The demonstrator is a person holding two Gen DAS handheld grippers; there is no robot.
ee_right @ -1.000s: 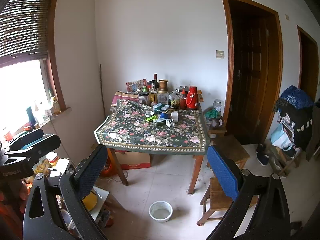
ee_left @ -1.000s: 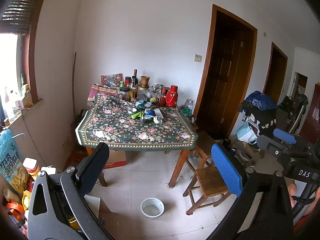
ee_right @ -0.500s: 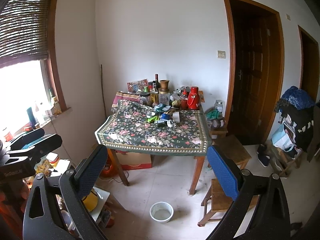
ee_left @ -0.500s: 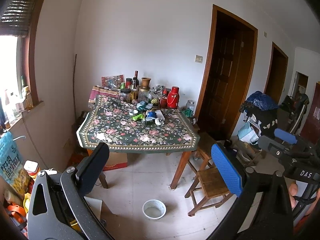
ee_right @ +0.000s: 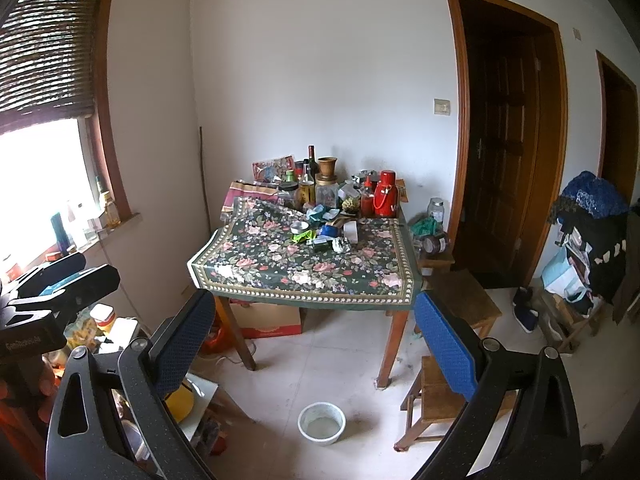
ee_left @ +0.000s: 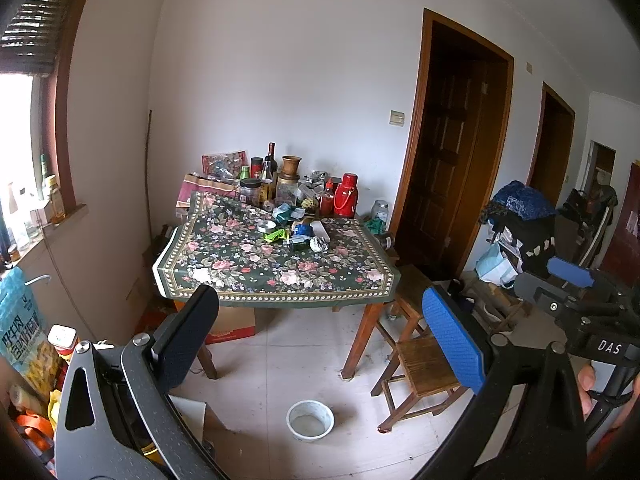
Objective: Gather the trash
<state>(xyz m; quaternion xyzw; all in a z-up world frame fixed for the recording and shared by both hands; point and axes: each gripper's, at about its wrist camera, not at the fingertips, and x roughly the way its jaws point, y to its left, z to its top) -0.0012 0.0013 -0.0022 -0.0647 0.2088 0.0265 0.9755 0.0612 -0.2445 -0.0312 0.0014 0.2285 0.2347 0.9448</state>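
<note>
A table with a floral cloth (ee_left: 256, 268) (ee_right: 280, 268) stands across the room. Small trash lies on it: a crumpled foil ball (ee_left: 319, 245) (ee_right: 341, 245), a green wrapper (ee_left: 276, 235) (ee_right: 303, 235), a blue wrapper (ee_left: 302, 229) (ee_right: 327, 231) and a small round tin (ee_left: 267, 225) (ee_right: 299, 226). My left gripper (ee_left: 320, 332) is open and empty, far from the table. My right gripper (ee_right: 314, 330) is open and empty too. The right gripper also shows at the right of the left wrist view (ee_left: 576, 284), and the left gripper at the left of the right wrist view (ee_right: 60, 280).
Bottles, jars and a red thermos (ee_left: 345, 201) (ee_right: 386, 199) crowd the table's back. A white bowl (ee_left: 310, 420) (ee_right: 321, 423) sits on the floor. Wooden stools (ee_left: 424, 364) (ee_right: 464, 300) stand right of the table, a cardboard box (ee_right: 266, 318) beneath it. Clutter lines the left wall.
Both views have pulled back and tilted slightly: the table sits a little lower and farther. Both grippers stay open.
</note>
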